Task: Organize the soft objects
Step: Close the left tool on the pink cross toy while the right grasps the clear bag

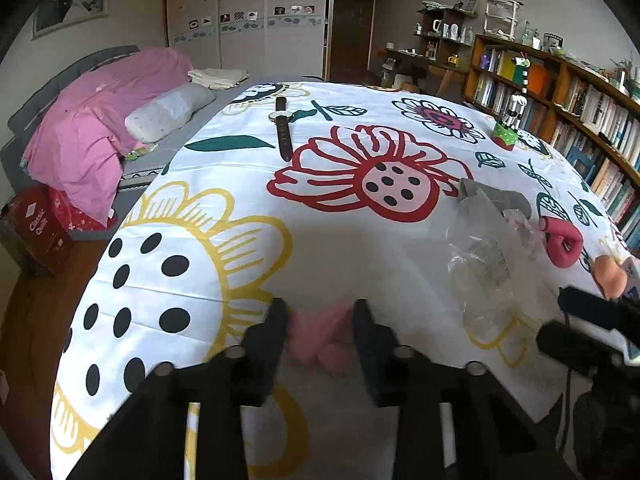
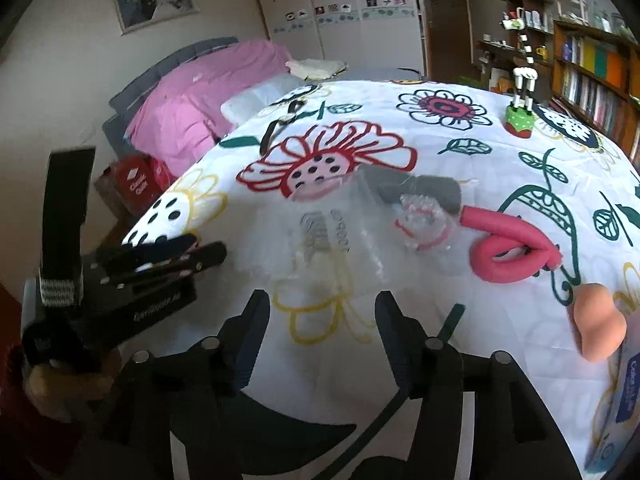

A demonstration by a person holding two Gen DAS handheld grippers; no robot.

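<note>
Blurred pink fluff (image 1: 320, 340) between left gripper (image 1: 320, 320) jaws

Both claws are matte black with silver pivot screws, the left claw (image 2: 180, 256) bearing a striped strap.

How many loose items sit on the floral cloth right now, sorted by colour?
Pink or red: 2, the fluffy pink piece between the left tongs and the red foam tube.
Grey: 1, grey foam block.
Clear: 1, plastic bag.
Peach: 1, peach lump.
Dark: 1, wristwatch.
Total: 6
</note>
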